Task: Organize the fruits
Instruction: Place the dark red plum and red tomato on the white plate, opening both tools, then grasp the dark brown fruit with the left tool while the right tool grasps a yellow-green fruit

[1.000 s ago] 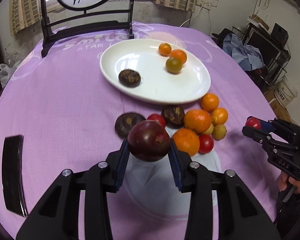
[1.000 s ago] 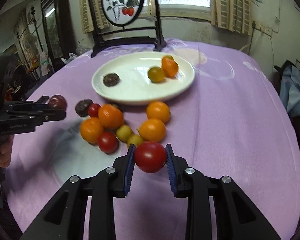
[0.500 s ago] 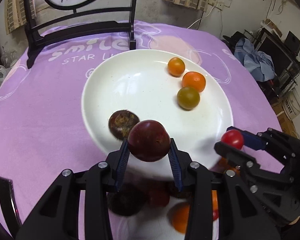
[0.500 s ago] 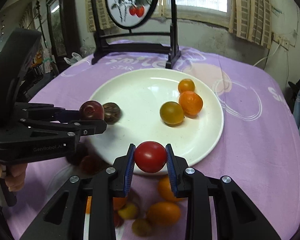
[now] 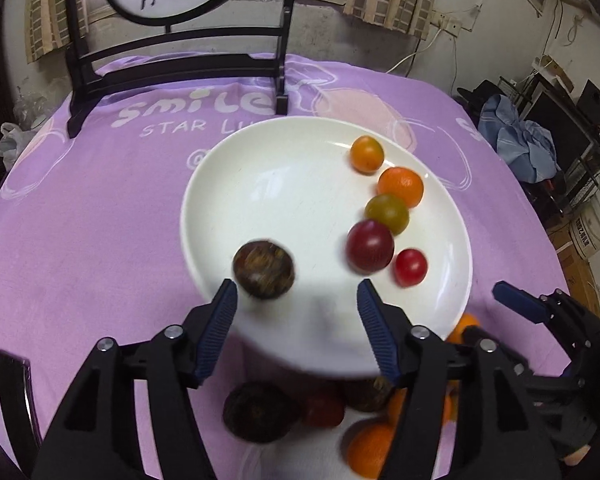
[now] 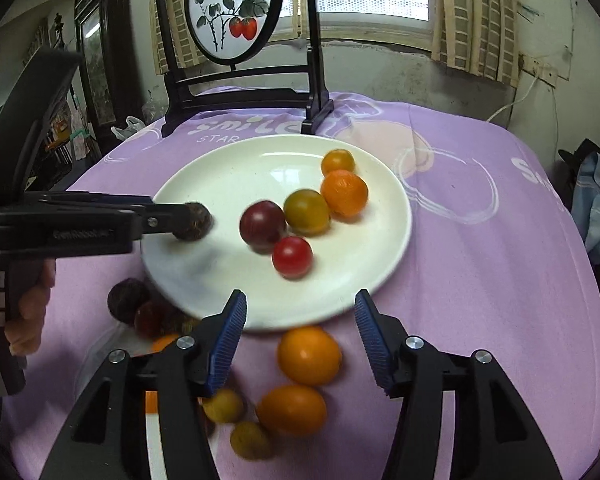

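A white plate (image 5: pixel 260 184) (image 6: pixel 228 176) lies on the purple cloth. On it are a dark purple fruit (image 5: pixel 370 245) (image 6: pixel 262 225), a red tomato (image 5: pixel 410 267) (image 6: pixel 292 257), a green-brown tomato (image 5: pixel 387 213) (image 6: pixel 307 211), two orange fruits (image 5: pixel 401 186) (image 6: pixel 344 193) and a rough brown fruit (image 5: pixel 263 269) (image 6: pixel 192 221). My left gripper (image 5: pixel 296 306) hangs over the plate's near rim, jaws opening, nothing between them. My right gripper (image 6: pixel 300 314) is over the near rim too, jaws opening and empty. The dark fruit and tomato look blurred.
Loose fruits lie on the cloth in front of the plate: oranges (image 6: pixel 309 355), small yellow ones (image 6: pixel 223 405), dark ones (image 5: pixel 260 412). A black framed screen (image 6: pixel 236 12) stands behind the plate. A hand (image 6: pixel 26 312) holds the left gripper's handle. Clutter sits past the table's right edge.
Both grippers let go: the dark purple fruit and the red tomato left the jaws and now lie on the plate. Both grippers moved forward over the plate's near rim.
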`<state>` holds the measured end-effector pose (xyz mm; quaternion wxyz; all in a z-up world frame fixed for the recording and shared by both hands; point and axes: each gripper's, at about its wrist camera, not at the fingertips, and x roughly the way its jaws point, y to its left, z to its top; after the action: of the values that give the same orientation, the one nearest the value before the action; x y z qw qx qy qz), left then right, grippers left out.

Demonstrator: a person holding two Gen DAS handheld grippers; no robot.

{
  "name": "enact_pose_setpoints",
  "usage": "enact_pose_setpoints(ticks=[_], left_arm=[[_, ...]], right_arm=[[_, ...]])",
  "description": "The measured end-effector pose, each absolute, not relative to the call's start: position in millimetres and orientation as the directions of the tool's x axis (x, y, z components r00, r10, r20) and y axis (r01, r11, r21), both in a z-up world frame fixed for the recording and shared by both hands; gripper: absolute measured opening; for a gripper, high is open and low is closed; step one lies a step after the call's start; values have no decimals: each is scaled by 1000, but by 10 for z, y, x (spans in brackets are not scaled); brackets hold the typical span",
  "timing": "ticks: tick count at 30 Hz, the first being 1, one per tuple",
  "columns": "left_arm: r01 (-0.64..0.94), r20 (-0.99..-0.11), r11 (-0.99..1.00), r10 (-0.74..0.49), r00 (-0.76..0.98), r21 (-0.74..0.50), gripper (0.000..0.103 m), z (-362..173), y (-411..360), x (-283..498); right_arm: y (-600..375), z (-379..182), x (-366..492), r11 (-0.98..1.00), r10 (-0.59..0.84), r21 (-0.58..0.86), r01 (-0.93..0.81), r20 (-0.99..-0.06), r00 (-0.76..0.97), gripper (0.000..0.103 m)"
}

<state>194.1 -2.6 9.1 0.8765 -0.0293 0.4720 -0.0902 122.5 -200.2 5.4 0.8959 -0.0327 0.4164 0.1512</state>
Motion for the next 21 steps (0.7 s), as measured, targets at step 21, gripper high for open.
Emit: enact_pose_setpoints(ticks=[21], left_arm=[[74, -808, 991, -132, 575, -109, 77, -106, 375, 1086]], right_arm=[[-1880, -275, 452, 935, 191, -10, -354, -826, 530, 57]])
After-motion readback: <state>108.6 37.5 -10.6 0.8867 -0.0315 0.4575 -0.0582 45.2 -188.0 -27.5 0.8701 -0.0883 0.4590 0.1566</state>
